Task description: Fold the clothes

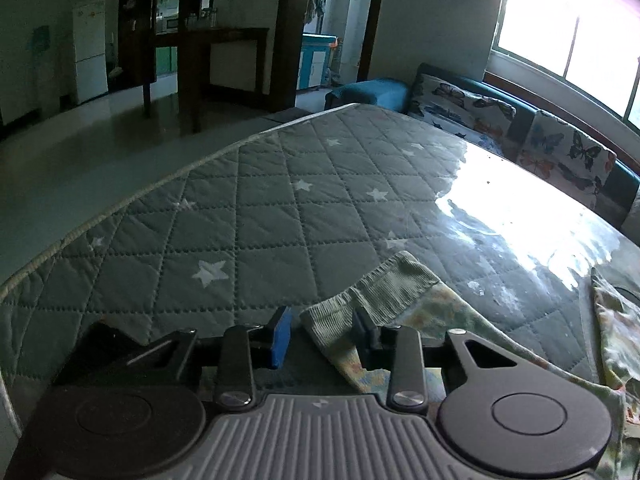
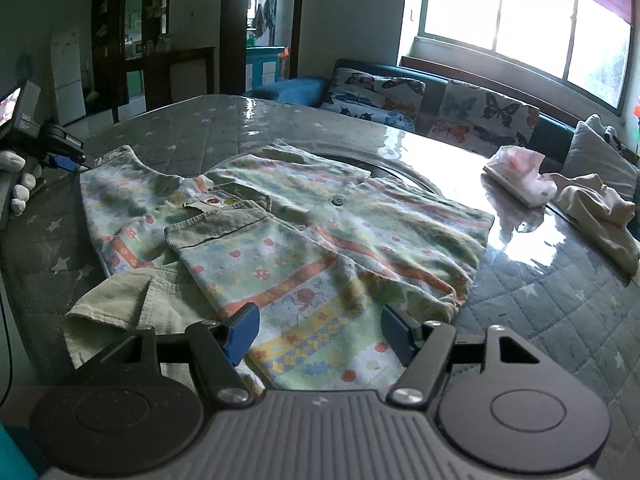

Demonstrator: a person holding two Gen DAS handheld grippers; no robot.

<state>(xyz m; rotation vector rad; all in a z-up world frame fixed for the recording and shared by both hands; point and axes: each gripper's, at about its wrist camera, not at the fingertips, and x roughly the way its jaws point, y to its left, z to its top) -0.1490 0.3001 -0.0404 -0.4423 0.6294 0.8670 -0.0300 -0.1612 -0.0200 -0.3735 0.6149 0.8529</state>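
While the printed shirt (image 2: 304, 240) lies limp, the left gripper (image 1: 322, 330) straddles its ribbed cuff (image 1: 384, 292), not yet pinching.
Soft, light; the right gripper (image 2: 318, 332) gapes at six o'clock over the hem.

Spread flat on the desk (image 2: 560, 300), a child's garment (image 2: 280, 220), with one cuffed sleeve (image 2: 224, 228) folded across its middle and another cuff (image 2: 116, 304) hanging toward the near left edge. Near the garment's far left corner, the left gripper (image 2: 66, 162); at its near hem, the right gripper (image 2: 316, 332). Further right on the desk, a tissue pack (image 2: 520, 178), a crumpled cloth (image 2: 600, 212) just beside it. Behind the desk, a sofa (image 2: 400, 92) under the window (image 2: 520, 12).
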